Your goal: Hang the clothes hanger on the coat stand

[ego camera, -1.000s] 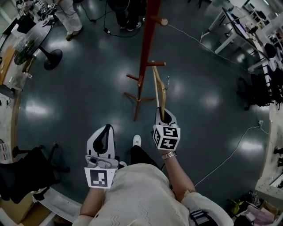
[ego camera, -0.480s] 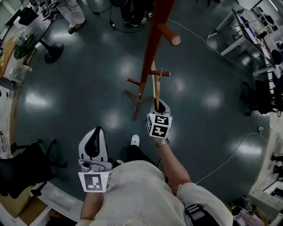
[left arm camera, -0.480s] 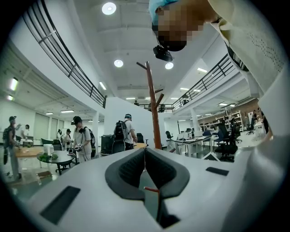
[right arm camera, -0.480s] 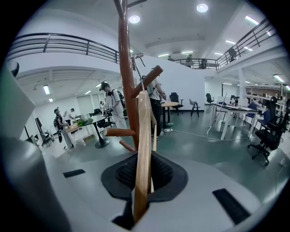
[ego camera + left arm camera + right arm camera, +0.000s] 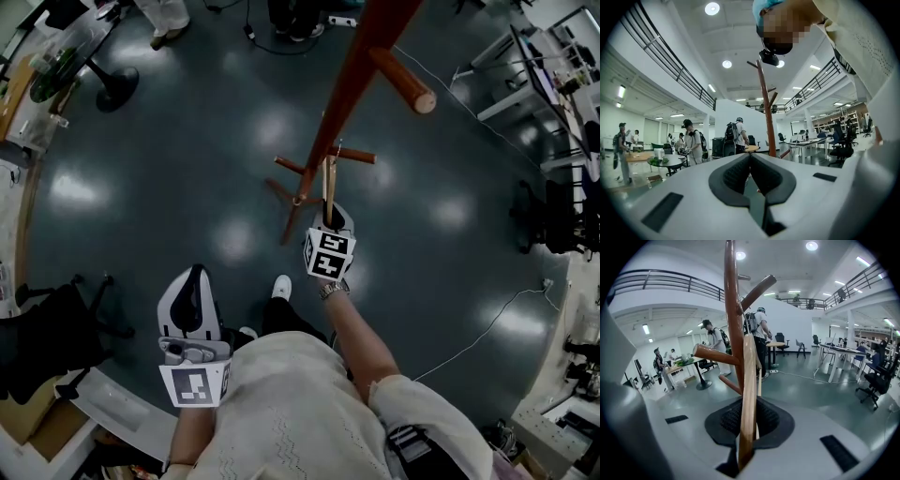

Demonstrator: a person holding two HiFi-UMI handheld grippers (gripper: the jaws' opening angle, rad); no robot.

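The red-brown wooden coat stand [image 5: 349,82] rises right in front of me, with a thick peg [image 5: 403,82] jutting right and short pegs lower down. My right gripper [image 5: 329,221] is shut on the bottom of a light wooden clothes hanger [image 5: 327,185], held edge-on just beside the pole. In the right gripper view the hanger [image 5: 749,390] stands upright between the jaws of the right gripper [image 5: 749,427], close before the pole [image 5: 731,310] and its pegs [image 5: 757,289]. My left gripper [image 5: 193,281] hangs low at my left side, shut and holding nothing [image 5: 750,161]; its view shows the stand [image 5: 766,112] further off.
The stand's feet [image 5: 292,202] spread on the dark glossy floor. A round table [image 5: 70,56] and standing people [image 5: 164,19] are at the back left, a black chair [image 5: 47,337] at my left, and desks with chairs [image 5: 553,103] at the right. A cable [image 5: 487,323] crosses the floor.
My right gripper has carried the hanger forward and nearer the stand's pole. I have come closer to the stand. The left gripper has dropped slightly lower at my side.
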